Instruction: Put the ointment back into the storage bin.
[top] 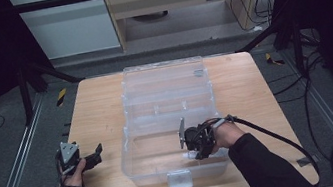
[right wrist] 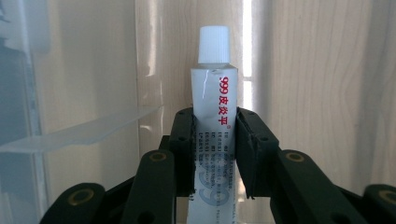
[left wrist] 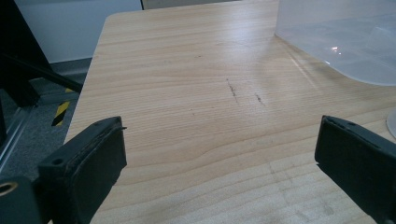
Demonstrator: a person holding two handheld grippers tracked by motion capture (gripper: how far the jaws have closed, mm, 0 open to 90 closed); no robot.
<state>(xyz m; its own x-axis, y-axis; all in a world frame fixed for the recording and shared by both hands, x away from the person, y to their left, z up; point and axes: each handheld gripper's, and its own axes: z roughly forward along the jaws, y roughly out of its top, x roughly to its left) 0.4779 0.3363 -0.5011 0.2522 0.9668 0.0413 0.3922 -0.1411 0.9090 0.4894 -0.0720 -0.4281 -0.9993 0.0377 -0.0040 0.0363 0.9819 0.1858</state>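
Right tongs (right wrist: 215, 154) were clamped on a white ointment tube (right wrist: 215, 93), red print on it, white cap (right wrist: 214, 44) pointing away from the camera, jaws pinching the tube body mid-length. That hand (top: 226, 132) sat inside the front section of the open clear plastic box (top: 169, 123), tube low over the box floor. Left tongs (left wrist: 219, 158) were wide apart, holding nothing, over bare wood surface (left wrist: 187, 93) left of the box, well apart from it. Box lid (top: 164, 76) lay folded back at the far side.
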